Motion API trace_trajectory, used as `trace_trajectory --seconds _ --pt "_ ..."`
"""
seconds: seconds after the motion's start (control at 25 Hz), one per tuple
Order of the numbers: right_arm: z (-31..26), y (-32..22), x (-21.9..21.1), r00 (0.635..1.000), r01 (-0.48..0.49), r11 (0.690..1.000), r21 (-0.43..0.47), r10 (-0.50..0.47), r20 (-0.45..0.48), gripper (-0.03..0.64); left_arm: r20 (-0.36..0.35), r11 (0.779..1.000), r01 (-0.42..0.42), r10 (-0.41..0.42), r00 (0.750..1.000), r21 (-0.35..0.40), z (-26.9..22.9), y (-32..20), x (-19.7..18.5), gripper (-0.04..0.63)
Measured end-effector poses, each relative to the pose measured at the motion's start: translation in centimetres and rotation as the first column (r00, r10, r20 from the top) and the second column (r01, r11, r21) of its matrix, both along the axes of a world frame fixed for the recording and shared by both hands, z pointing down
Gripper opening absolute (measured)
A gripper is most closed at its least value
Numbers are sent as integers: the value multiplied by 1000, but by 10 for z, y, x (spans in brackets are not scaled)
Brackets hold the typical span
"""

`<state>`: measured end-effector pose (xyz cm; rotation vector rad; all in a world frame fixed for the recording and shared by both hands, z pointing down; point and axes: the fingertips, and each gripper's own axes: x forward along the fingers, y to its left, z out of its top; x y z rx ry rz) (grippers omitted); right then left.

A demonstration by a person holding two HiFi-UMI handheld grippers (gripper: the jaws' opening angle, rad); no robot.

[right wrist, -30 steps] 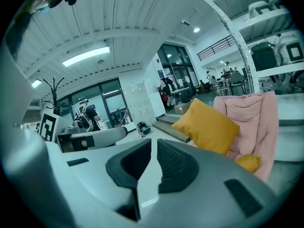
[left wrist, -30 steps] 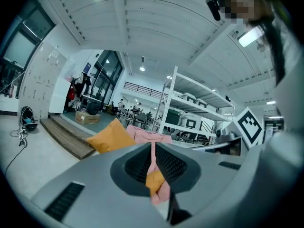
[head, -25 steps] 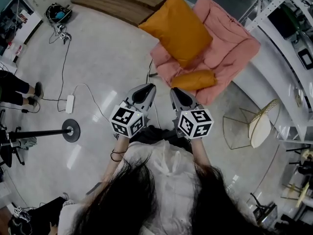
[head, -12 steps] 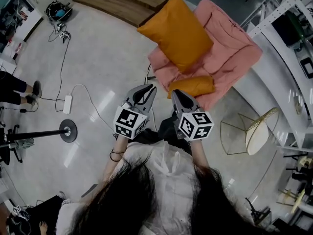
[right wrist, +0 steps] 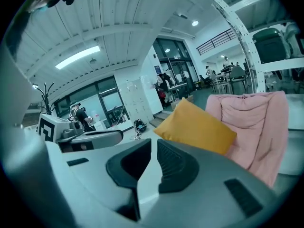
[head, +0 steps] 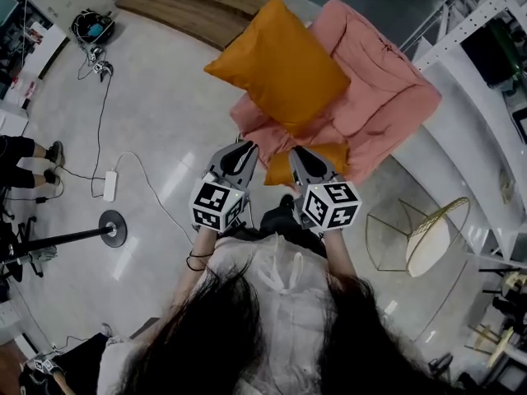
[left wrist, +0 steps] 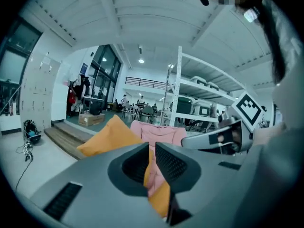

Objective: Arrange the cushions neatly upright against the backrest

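While I look down from the head view, a pale glossy floor [head: 165, 113] fills the left half of a big open workshop. White shelving [head: 469, 130] runs down the edge from two to four o'clock. Low wooden steps [head: 198, 6] lie at eleven.

A pink sofa [head: 387, 97] stands at one o'clock, its back toward the shelving. The big orange cushion [head: 276, 64] lies tilted across its near left side at twelve, one corner hanging out over the floor, well short of the backrest. The small orange cushion [head: 278, 171] sits at the seat's front edge, just beyond my tongs.

The left gripper [head: 244, 144] and right gripper [head: 298, 151] are held side by side at centre, pointing at the sofa. Seen from its own camera, the left gripper [left wrist: 152, 148] has its jaws pressed together with nothing held; the right gripper [right wrist: 154, 146] shows only a narrow slit, also empty.

A gold wire stool [head: 412, 237] stands at four o'clock, a round stand base [head: 113, 227] at nine, a power strip [head: 109, 185] just above it.

The gripper tips cover most of the small cushion. The big cushion hides the seat, so I cannot tell what it rests on. A person's legs at nine are cut off by the frame.
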<state>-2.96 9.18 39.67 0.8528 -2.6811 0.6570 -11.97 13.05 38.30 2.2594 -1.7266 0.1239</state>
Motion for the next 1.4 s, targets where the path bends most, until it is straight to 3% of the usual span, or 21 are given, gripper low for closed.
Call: trace_trajectory --seconds 0.36,0.6,1.0,1.4 --pt "19 -83 39 999 48 997 -62 -48 2 52 1 992 74 -74 997 -98 27 -77 30 34" --pt "39 -112 56 998 66 992 -112 -65 6 52 6 979 144 -145 989 -143 41 -92 31 34" --pt "71 -145 79 996 79 985 -155 -83 -19 52 158 971 152 -124 980 -183 61 -110 35 34" --pt "79 -166 63 988 134 982 -136 -142 -54 52 19 948 215 -216 976 -236 93 -129 -9 35"
